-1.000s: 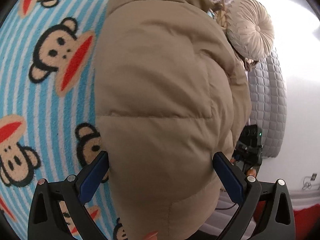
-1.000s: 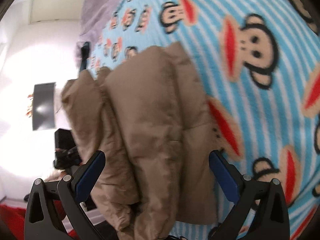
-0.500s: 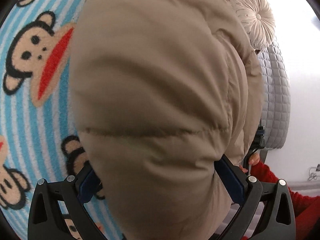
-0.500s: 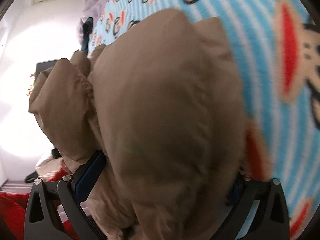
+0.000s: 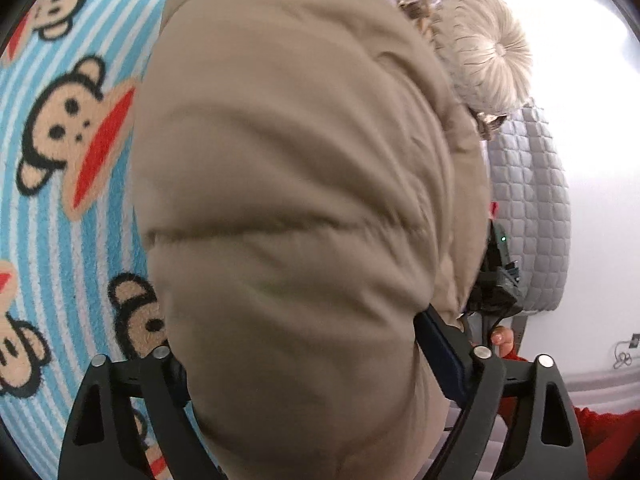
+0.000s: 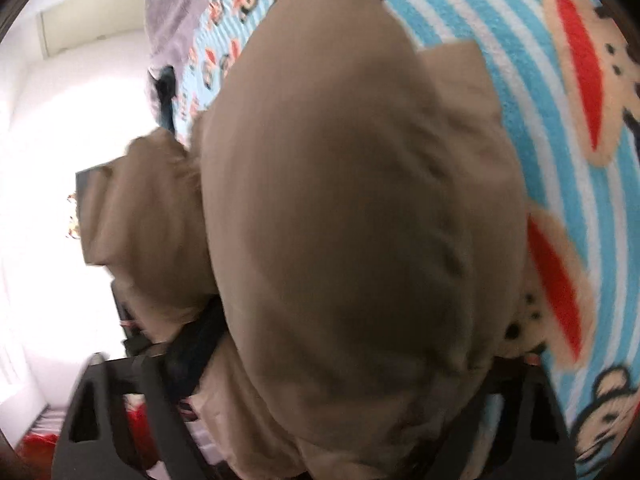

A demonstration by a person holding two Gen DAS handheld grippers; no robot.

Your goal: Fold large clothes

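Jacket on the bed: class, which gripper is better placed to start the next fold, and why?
Neither clearly. The jacket bulges between both: left gripper and right gripper are each closing on padding. The right view is blurrier; its right finger is hidden.

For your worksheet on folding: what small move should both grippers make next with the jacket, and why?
Probably finish closing, then lift. The jacket bulges between both the left gripper and right gripper, whose jaws are closing on it, on the blanket.
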